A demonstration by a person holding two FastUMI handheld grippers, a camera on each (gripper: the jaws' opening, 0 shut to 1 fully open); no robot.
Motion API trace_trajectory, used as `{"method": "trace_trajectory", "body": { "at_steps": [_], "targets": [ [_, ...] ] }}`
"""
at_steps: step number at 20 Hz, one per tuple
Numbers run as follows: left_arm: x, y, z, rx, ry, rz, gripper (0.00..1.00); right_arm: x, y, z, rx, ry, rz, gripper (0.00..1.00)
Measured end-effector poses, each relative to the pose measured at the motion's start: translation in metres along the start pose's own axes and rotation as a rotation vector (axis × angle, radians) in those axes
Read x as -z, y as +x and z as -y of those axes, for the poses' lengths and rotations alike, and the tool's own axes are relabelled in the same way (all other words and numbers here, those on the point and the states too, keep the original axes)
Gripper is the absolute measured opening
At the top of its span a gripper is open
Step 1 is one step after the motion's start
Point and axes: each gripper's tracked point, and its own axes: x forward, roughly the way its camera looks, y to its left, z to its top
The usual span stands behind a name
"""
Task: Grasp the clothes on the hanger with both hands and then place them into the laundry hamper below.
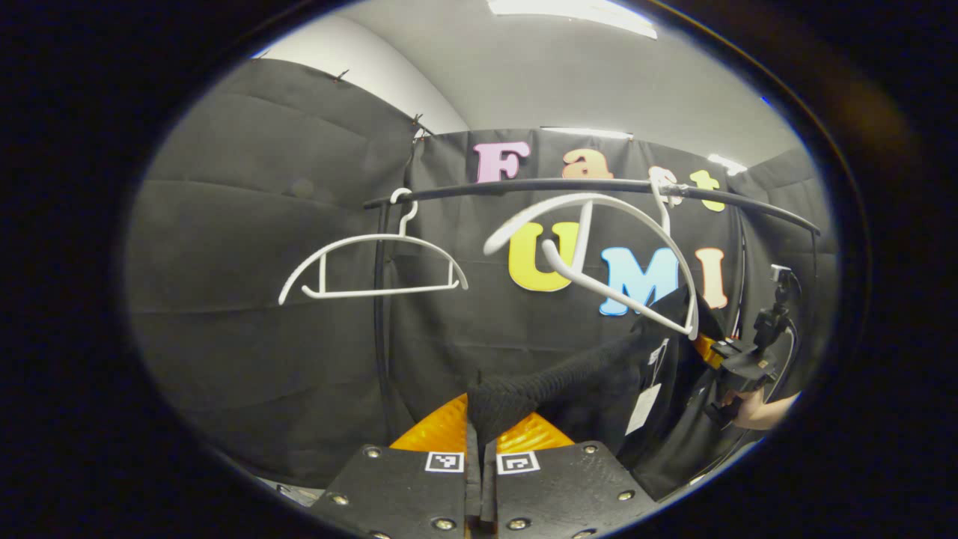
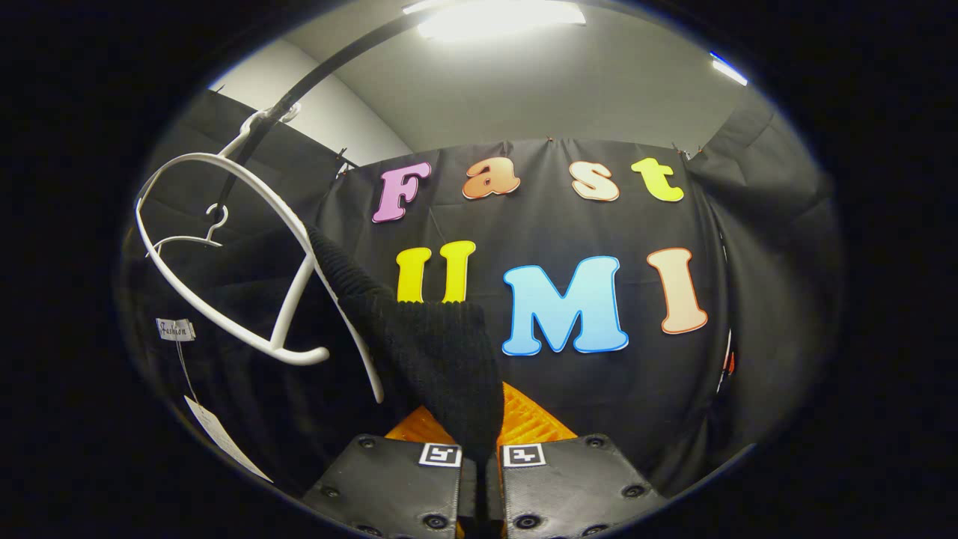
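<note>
Left claw (image 1: pixel 480 449): fingers pinched tight on a fold of the black knit garment (image 1: pixel 599 374). Right claw (image 2: pixel 480 449): likewise clamped on the garment's ribbed edge (image 2: pixel 434 352). Garment stretched between both, upper part near the tilted white hanger (image 1: pixel 599 247). Paper tag (image 1: pixel 644 408) dangles; cloth label (image 2: pixel 176 329), writing too small to read. Second white hanger (image 1: pixel 374 269), bare, on dark rail (image 1: pixel 524 187). Beyond: black cloth walls, grey ceiling (image 2: pixel 561 90), strip light (image 2: pixel 501 19).
</note>
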Motion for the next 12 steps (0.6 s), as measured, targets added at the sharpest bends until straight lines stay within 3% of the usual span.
{"method": "trace_trajectory", "body": {
  "at_steps": [6, 12],
  "targets": [
    [0.027, 0.01, 0.026, -0.048, -0.035, -0.043, 0.02, 0.034, -0.013, 0.029, 0.033, 0.022, -0.101, 0.06],
    [0.044, 0.029, 0.067, -0.092, -0.01, -0.063, 0.0, 0.044, -0.046, 0.037, 0.007, 0.042, -0.141, 0.02]
  ]
}}
